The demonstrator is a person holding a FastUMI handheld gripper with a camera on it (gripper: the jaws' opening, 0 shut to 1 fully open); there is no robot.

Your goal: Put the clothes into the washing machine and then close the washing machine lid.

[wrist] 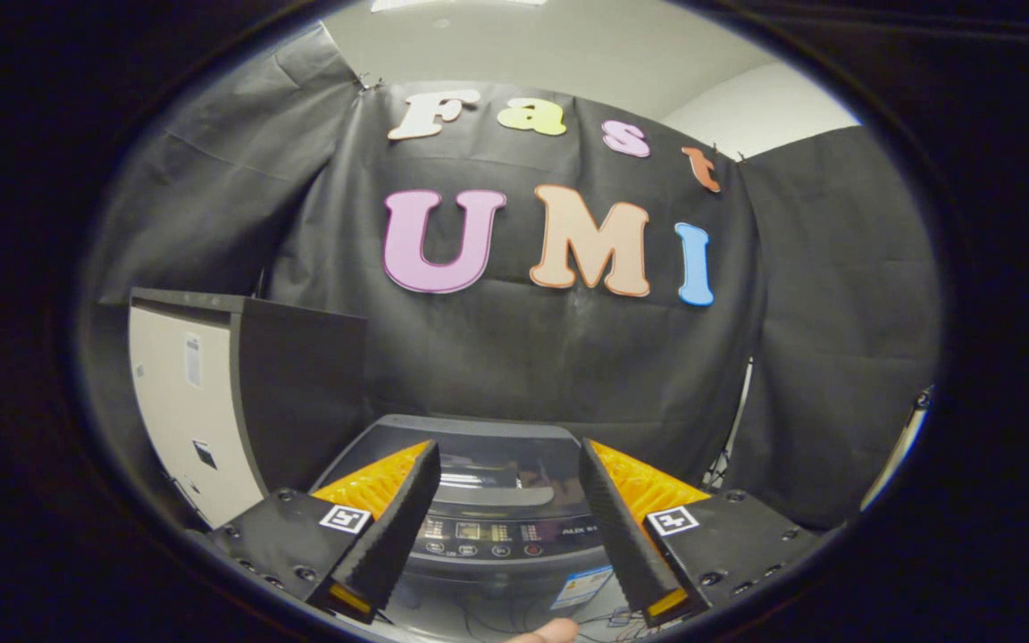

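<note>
The claw (507, 527) hangs wide apart with nothing between its fingers (394, 527), raised above the washing machine (497, 500). The machine sits just ahead of and below the fingers, its front facing the claw and its control panel (488, 532) showing in the gap between them. Its dark lid (479, 446) lies flat and closed, the long side running across from one finger to the other. A tall pale cabinet (188, 402) stands beside the machine, to its left. A fingertip (550, 632) pokes in below the fingers.
</note>
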